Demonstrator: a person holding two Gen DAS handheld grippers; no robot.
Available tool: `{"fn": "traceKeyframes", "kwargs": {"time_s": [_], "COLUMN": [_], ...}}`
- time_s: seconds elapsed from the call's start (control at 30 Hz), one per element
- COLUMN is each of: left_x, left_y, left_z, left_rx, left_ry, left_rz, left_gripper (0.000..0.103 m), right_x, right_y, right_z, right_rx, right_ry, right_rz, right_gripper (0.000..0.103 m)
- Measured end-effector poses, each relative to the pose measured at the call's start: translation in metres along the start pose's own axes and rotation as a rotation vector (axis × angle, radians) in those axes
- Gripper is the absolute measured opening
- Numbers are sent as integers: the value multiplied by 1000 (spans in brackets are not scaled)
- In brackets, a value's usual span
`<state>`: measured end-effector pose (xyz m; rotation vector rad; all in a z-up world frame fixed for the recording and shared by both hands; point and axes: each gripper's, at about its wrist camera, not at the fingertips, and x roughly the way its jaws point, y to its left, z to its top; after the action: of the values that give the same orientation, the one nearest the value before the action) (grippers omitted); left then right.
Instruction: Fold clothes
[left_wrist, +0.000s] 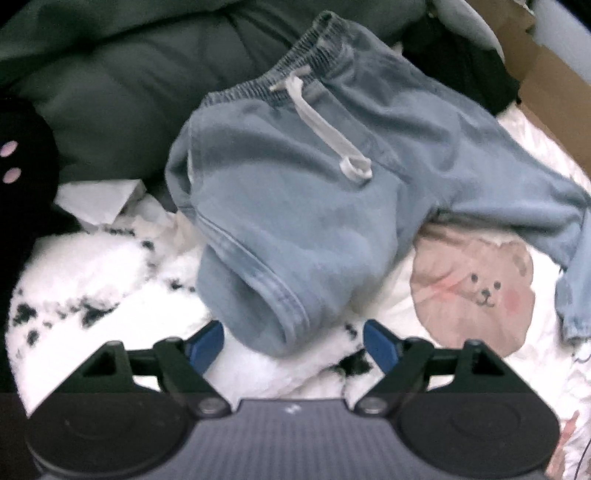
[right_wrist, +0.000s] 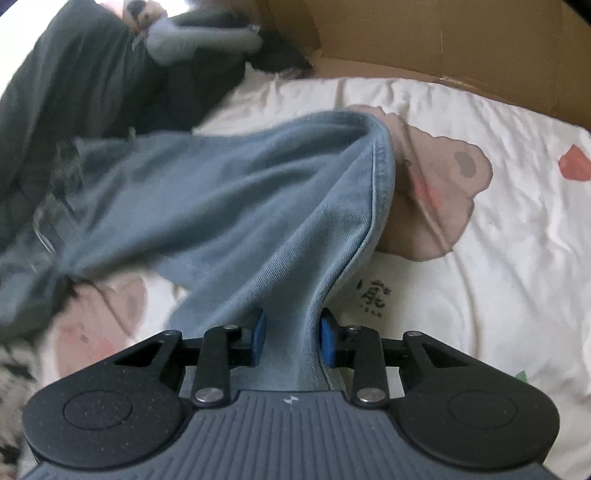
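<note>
My right gripper (right_wrist: 291, 341) pinches a leg of the blue trousers (left_wrist: 295, 192) lying on the white bedsheet (right_wrist: 480, 258), while my left gripper (left_wrist: 293, 347) hangs wide open, holding nothing, over the other leg's hem.

The left gripper (left_wrist: 293, 341) points steeply down with its blue pads (left_wrist: 207, 345) spread wide, nothing pressed between them. The right gripper (right_wrist: 293, 338) tilts downward, its pads (right_wrist: 259, 334) squeezing bunched cloth.
</note>
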<state>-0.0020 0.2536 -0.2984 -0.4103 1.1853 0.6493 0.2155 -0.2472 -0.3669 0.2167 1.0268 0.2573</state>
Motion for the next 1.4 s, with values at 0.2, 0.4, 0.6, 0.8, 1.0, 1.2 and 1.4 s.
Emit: {"fn": "traceKeyframes", "kwargs": {"time_s": [0.2, 0.4, 0.6, 0.8, 1.0, 1.2, 1.4], "left_x": [3, 4, 3, 2, 6, 12, 15], "left_y": [-5, -9, -13, -21, -24, -28, -31], "left_z": [-1, -1, 2, 7, 9, 12, 17], "left_rx": [26, 44, 61, 110, 117, 141, 156], "left_ry": [1, -1, -10, -22, -14, -10, -16], "left_rz": [-2, 11, 15, 13, 21, 35, 38], "left_gripper": [84, 84, 84, 84, 84, 84, 84], "right_x": [13, 4, -30, -58, -77, -88, -86], "right_y": [-15, -20, -27, -60, -101, -127, -136], "right_z": [-16, -27, -9, 17, 50, 81, 103], "right_rx": [64, 84, 46, 36, 39, 25, 7], "right_ry": [76, 104, 27, -9, -34, -63, -70], "right_rz": [-7, 11, -103, -281, -421, -494, -525], "right_gripper": [37, 3, 2, 2, 2, 2, 2]}}
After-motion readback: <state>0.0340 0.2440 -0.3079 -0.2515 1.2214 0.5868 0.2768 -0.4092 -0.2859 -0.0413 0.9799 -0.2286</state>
